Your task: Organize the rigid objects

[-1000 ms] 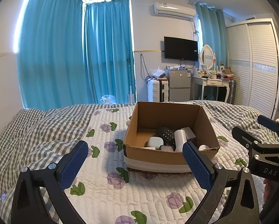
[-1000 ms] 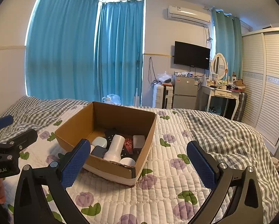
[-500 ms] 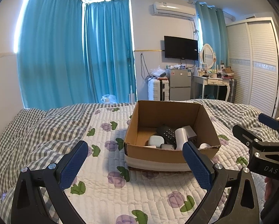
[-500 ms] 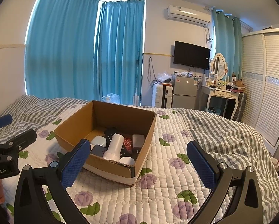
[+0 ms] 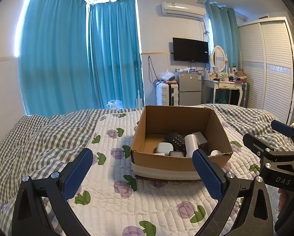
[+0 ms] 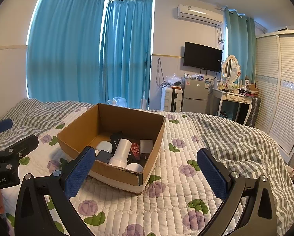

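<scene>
Cardboard box (image 5: 162, 162) with rigid objects inside, resting on the floral quilt (image 5: 115, 202) of a bed, ahead of both claws. Left claw (image 5: 143, 174): jaws spread wide, nothing between them; the box lies ahead of it and toward its right finger, whose blue pad (image 5: 207, 175) overlaps the box's near wall in this view. Right claw (image 6: 146, 172): jaws likewise spread wide and empty; the box lies ahead and toward its left finger, whose pad (image 6: 80, 173) overlaps the near left wall.

Contents, seen from the right wrist: white cylindrical bottle (image 6: 122, 152) lying on its side at centre; black remote control (image 6: 117, 137) beyond it; white rounded case (image 6: 104, 146) to its left; dark flat device (image 6: 104, 156) near the front wall; red patterned item (image 6: 135, 149) and grey block (image 6: 146, 144) to the bottle's right; white rounded object (image 6: 134, 167) at the near corner. All lie close together, several touching.

Each claw appears at the edge of the other's view: right claw body (image 5: 276, 157) to the right of the left claw, left claw body (image 6: 7, 157) to the left of the right claw. Beyond the box a checked blanket (image 6: 235, 137) covers the rest of the bed.
</scene>
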